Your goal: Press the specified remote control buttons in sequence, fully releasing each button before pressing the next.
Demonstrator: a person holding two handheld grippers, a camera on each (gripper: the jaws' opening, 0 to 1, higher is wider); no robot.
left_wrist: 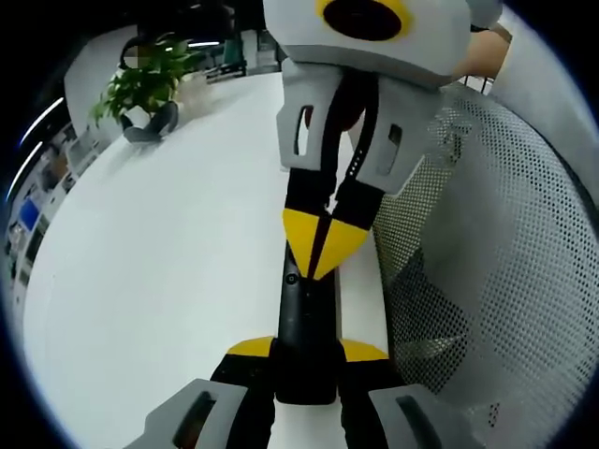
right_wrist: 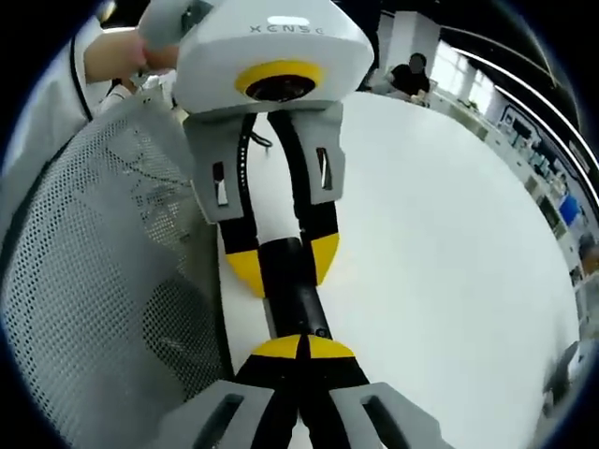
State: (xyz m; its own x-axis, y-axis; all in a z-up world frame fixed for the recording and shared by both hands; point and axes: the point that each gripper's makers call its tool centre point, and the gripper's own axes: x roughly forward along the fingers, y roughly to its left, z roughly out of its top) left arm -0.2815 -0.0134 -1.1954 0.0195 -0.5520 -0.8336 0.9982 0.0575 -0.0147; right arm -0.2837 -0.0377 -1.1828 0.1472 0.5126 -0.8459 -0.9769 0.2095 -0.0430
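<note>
A slim black remote control [left_wrist: 304, 327] lies lengthwise between the jaws of my left gripper [left_wrist: 307, 352], which is shut on its near end above the white table [left_wrist: 140, 262]. My right gripper [left_wrist: 316, 257] comes in from the top of the left gripper view, its yellow tips closed together and resting on the remote's upper face near a small round button. In the right gripper view the right gripper [right_wrist: 301, 348] touches the remote [right_wrist: 292, 281] with closed tips, while the left gripper [right_wrist: 284, 258] clamps the far end from both sides.
A white mesh chair back [left_wrist: 487, 234] stands close beside the table edge, also seen as mesh [right_wrist: 94, 262]. A potted plant [left_wrist: 145, 84] sits at the table's far corner. A person [right_wrist: 412, 75] sits in the background. The table [right_wrist: 449, 234] stretches wide.
</note>
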